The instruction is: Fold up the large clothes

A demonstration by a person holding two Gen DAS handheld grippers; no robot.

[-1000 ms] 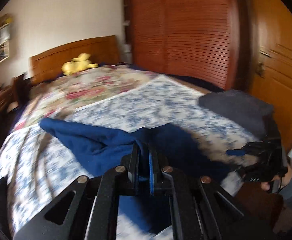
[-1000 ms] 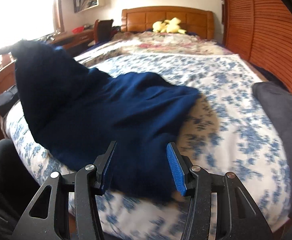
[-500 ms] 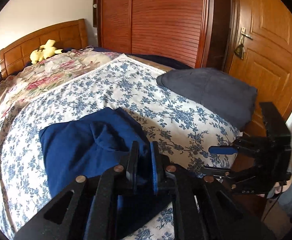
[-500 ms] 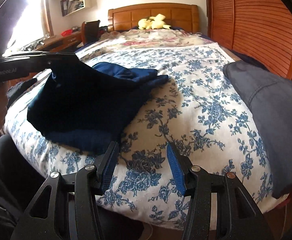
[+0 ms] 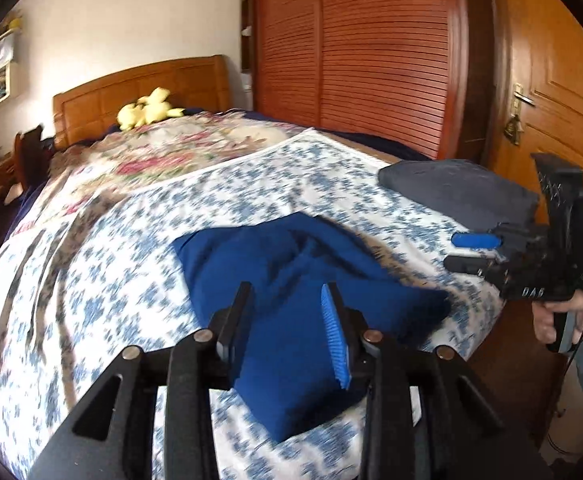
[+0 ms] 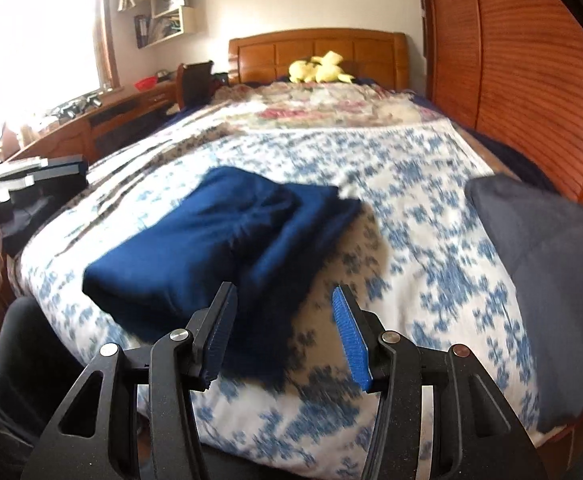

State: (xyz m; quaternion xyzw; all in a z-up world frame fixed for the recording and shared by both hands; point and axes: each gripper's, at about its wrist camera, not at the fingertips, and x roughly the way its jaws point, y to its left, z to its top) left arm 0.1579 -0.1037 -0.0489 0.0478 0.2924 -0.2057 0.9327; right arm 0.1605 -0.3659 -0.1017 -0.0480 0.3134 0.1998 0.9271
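A dark blue garment (image 5: 291, 280) lies folded into a compact bundle near the foot of the bed; it also shows in the right wrist view (image 6: 219, 248). My left gripper (image 5: 291, 316) is open and empty just above the bundle's near part. My right gripper (image 6: 283, 316) is open and empty, hovering off the bundle's near right edge. The right gripper also shows in the left wrist view (image 5: 471, 252), to the right of the garment, jaws apart.
The bed has a blue floral cover (image 6: 411, 208). A folded dark grey garment (image 6: 551, 260) lies at the bed's right edge, also in the left wrist view (image 5: 455, 192). A yellow plush toy (image 6: 319, 68) sits by the headboard. A wooden wardrobe (image 5: 371, 60), a door (image 5: 551, 100), a desk (image 6: 91, 120).
My left gripper has opened and let go of the blue garment, which now lies folded on the bed. Both grippers have drawn back a little.
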